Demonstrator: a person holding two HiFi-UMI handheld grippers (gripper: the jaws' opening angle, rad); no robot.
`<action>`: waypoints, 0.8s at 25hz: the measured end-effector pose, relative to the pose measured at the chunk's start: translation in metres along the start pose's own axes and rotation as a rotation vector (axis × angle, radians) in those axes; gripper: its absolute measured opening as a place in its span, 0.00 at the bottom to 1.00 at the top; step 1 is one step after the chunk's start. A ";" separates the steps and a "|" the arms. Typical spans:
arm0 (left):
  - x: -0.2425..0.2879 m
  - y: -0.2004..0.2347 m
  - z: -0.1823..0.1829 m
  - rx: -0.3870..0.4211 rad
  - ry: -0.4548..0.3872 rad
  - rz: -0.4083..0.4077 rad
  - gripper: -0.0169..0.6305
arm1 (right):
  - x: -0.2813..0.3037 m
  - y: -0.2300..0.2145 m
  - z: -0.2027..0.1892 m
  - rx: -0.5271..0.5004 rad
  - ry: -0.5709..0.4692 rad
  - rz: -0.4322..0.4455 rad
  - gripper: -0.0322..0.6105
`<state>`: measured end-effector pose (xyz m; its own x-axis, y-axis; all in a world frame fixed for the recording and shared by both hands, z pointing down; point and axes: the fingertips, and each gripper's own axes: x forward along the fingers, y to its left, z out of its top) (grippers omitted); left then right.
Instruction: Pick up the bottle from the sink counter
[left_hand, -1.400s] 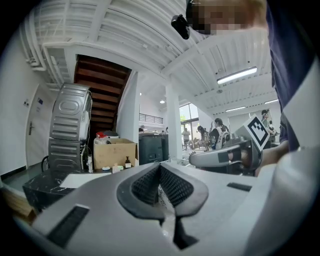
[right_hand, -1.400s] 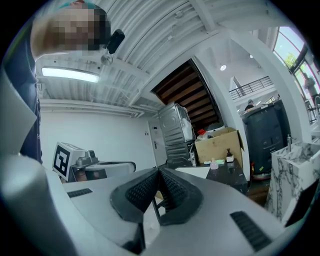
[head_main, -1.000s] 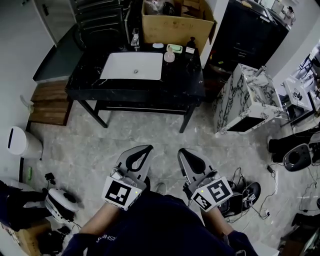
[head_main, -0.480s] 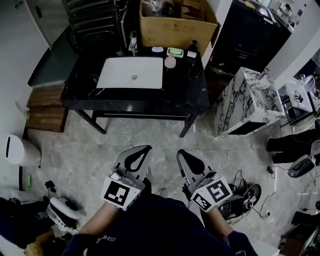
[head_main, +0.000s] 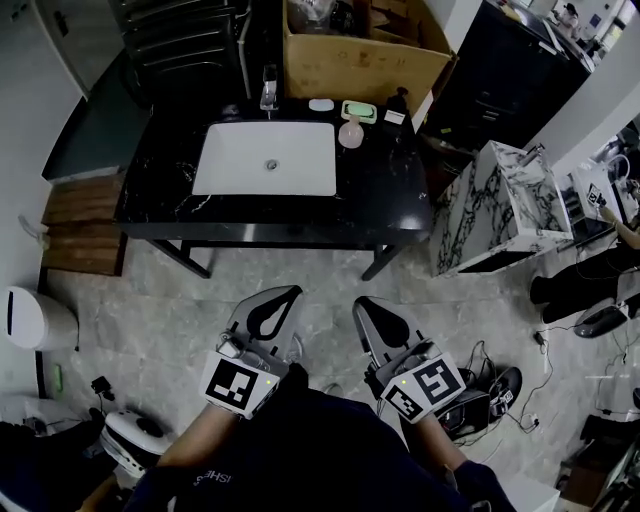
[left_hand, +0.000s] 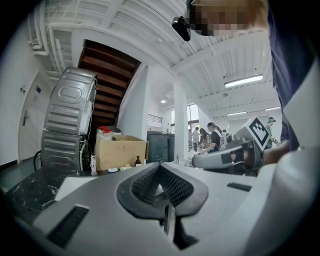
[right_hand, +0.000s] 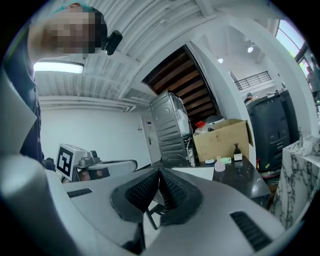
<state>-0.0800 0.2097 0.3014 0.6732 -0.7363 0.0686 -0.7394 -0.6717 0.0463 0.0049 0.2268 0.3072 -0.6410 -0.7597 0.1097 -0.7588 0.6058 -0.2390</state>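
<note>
Both grippers empty, jaws closed: left gripper (head_main: 277, 316), right gripper (head_main: 375, 327) held low over floor, well short of counter (head_main: 380, 195); bottle (head_main: 350, 133) beside sink (head_main: 265, 158).

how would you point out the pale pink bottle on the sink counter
On the black counter with the white sink, look by the sink's far right corner. The bottle there is squat, rounded, pale pink; the green soap dish behind it is flat and the pump bottle is dark.
</note>
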 end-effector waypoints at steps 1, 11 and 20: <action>0.002 0.008 0.001 -0.001 -0.001 -0.005 0.04 | 0.008 0.000 0.001 -0.001 0.001 -0.005 0.09; 0.020 0.072 0.003 -0.012 -0.011 -0.058 0.04 | 0.072 0.004 0.007 -0.003 0.003 -0.045 0.09; 0.039 0.102 0.004 -0.015 -0.003 -0.074 0.04 | 0.105 -0.014 0.013 -0.004 0.000 -0.073 0.09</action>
<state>-0.1293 0.1124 0.3050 0.7264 -0.6845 0.0617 -0.6873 -0.7234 0.0657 -0.0503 0.1359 0.3098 -0.5841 -0.8018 0.1264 -0.8039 0.5498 -0.2269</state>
